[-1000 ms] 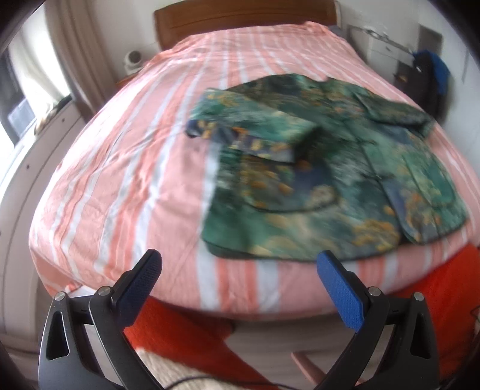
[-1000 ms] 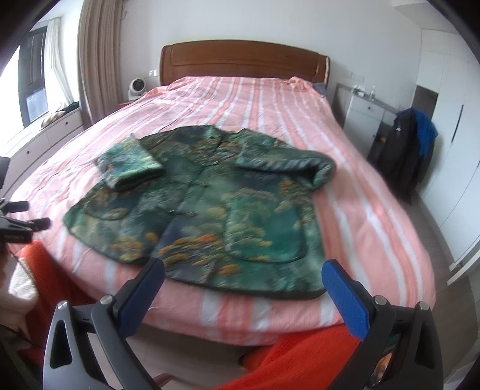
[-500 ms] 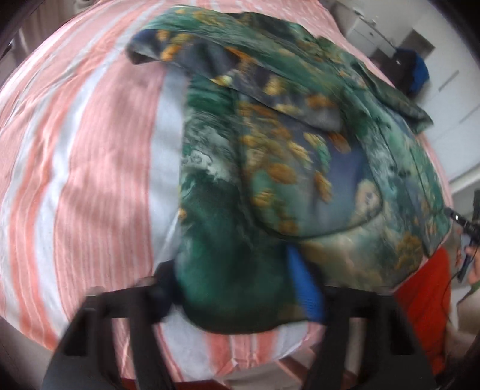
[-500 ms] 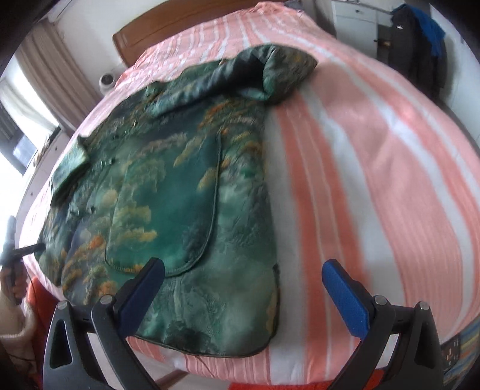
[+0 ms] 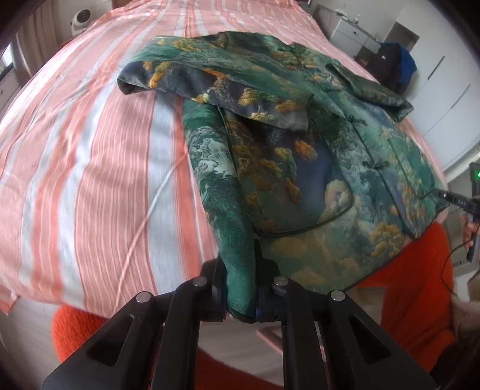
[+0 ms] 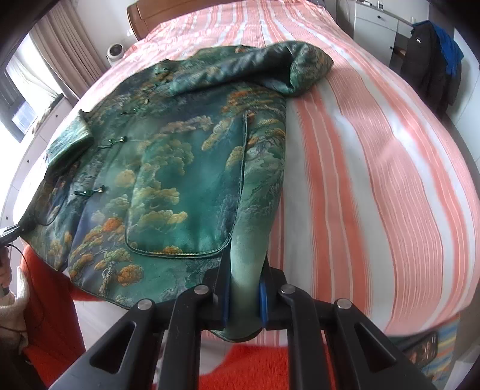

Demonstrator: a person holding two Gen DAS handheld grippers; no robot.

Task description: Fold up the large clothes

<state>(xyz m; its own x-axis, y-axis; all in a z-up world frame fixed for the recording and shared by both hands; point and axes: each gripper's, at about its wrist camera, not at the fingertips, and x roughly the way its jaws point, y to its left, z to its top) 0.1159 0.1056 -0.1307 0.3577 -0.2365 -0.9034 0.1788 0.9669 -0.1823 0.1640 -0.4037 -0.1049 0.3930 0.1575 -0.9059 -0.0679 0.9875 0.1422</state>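
Note:
A green brocade jacket (image 5: 300,156) with gold and blue landscape print lies front up on the pink striped bed (image 5: 90,156), both sleeves folded in across the chest. My left gripper (image 5: 240,288) is shut on the jacket's bottom left hem corner at the bed's near edge. My right gripper (image 6: 243,297) is shut on the bottom right hem corner of the jacket (image 6: 180,168). A large patch pocket (image 6: 189,195) sits just above the right gripper. The bed (image 6: 375,180) stretches away to the right.
A wooden headboard (image 6: 156,15) is at the far end. A white dresser (image 5: 354,33) and dark clothes on a chair (image 6: 432,60) stand right of the bed. An orange rug (image 6: 270,369) lies below. A small white fan (image 6: 115,51) sits far left.
Both grippers moved in from above the foot of the bed to the jacket's hem and closed, each on one bottom corner.

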